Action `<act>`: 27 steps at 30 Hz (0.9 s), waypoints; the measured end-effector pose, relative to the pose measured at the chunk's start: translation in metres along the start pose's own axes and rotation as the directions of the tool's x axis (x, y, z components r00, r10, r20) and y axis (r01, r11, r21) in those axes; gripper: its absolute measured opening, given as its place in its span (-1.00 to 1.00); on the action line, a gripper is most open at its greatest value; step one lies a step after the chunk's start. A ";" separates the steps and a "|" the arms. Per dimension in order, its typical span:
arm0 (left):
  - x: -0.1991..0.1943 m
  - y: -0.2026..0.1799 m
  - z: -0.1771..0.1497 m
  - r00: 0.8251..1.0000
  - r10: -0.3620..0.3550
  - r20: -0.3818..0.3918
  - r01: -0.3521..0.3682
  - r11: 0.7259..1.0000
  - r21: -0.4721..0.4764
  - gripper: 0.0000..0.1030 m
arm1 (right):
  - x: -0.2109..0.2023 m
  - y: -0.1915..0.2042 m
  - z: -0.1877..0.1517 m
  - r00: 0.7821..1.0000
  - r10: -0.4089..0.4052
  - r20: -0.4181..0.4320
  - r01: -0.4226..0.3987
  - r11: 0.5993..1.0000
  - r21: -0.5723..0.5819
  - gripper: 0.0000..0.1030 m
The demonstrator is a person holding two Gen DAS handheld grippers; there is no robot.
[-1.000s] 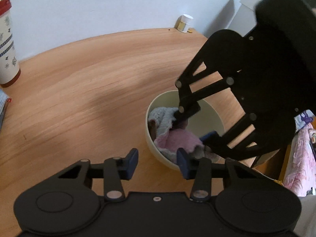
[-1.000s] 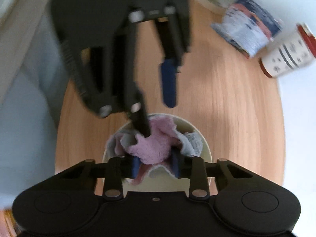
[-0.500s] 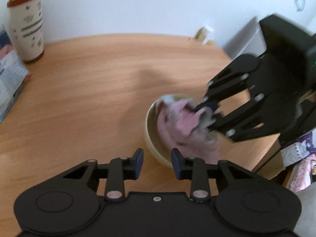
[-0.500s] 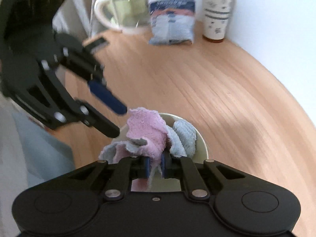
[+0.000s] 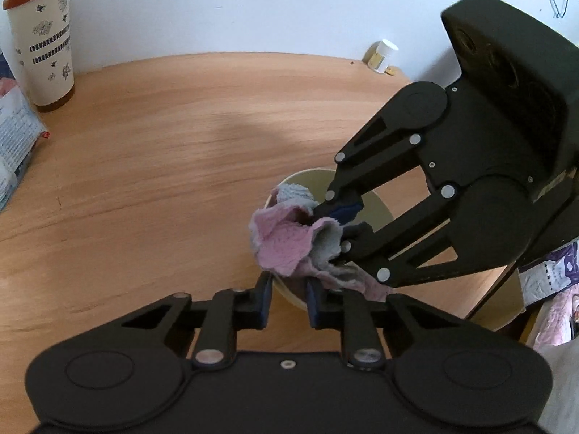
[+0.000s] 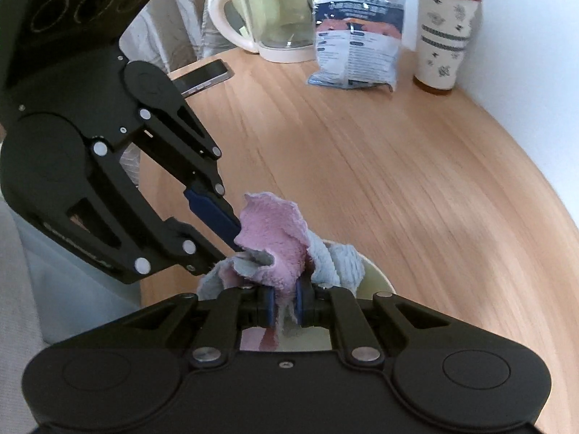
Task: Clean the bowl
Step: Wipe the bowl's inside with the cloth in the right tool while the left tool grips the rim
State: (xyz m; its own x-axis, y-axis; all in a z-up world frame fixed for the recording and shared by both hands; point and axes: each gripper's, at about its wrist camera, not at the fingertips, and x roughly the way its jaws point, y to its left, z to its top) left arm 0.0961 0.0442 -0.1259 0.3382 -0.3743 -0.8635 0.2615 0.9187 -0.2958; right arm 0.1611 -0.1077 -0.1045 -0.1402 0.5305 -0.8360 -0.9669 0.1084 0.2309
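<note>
A cream bowl (image 5: 376, 209) stands on the round wooden table near its right edge; its rim also shows in the right wrist view (image 6: 376, 275). My right gripper (image 6: 284, 305) is shut on a pink and grey cloth (image 6: 275, 238) and holds it bunched in and above the bowl; the cloth also shows in the left wrist view (image 5: 286, 238). My left gripper (image 5: 287, 302) has its jaws on either side of the bowl's near rim (image 5: 289, 294), inner finger in the bowl, outer outside. Whether they press the rim I cannot tell.
A lidded travel cup (image 5: 39, 36) and a blue-white packet (image 5: 14, 137) stand at the far left. A small white jar (image 5: 383, 56) stands by the wall. In the right wrist view a glass jug (image 6: 278, 11) and a phone (image 6: 206, 76) lie at the table's far side.
My left gripper has narrowed and moved onto the bowl's near rim. My right gripper has closed tighter on the cloth and lifted it up out of the bowl's bottom.
</note>
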 end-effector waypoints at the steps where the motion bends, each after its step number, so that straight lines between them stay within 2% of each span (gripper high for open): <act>1: 0.001 0.000 0.000 1.000 0.003 -0.003 -0.003 1.000 0.003 -0.63 | 0.001 -0.001 -0.001 1.000 0.006 -0.004 -0.006 1.000 0.002 -0.77; 9: 0.012 0.006 0.006 1.000 0.011 -0.015 -0.011 1.000 -0.016 -0.63 | 0.016 -0.011 0.000 0.998 0.035 -0.051 -0.034 0.999 0.030 -0.78; 12: 0.013 0.003 0.007 1.000 0.014 -0.019 -0.014 1.000 -0.012 -0.63 | 0.022 -0.013 0.002 0.994 0.041 -0.099 -0.038 0.999 0.034 -0.78; 17: 0.019 -0.001 0.009 0.999 0.031 -0.029 -0.031 0.999 -0.010 -0.62 | 0.027 -0.009 0.003 0.986 0.024 -0.165 -0.021 1.000 0.016 -0.79; 22: 0.017 0.000 0.011 0.999 0.045 -0.027 -0.046 0.999 -0.029 -0.62 | 0.026 -0.003 0.003 0.971 -0.027 -0.239 0.020 0.999 -0.030 -0.79; 25: 0.011 -0.006 0.009 0.999 0.041 -0.029 -0.042 0.999 -0.030 -0.63 | 0.014 -0.003 0.000 0.969 -0.054 -0.242 0.049 0.998 -0.025 -0.79; 27: 0.011 -0.007 0.008 0.999 0.032 -0.031 -0.034 0.999 -0.034 -0.63 | 0.000 -0.006 0.001 0.981 -0.031 -0.190 0.035 0.999 0.018 -0.79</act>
State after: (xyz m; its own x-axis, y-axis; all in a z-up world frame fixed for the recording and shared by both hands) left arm 0.1058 0.0329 -0.1302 0.3181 -0.3401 -0.8849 0.2192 0.9345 -0.2804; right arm 0.1667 -0.1076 -0.1055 -0.1477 0.3579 -0.9220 -0.9673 0.1420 0.2101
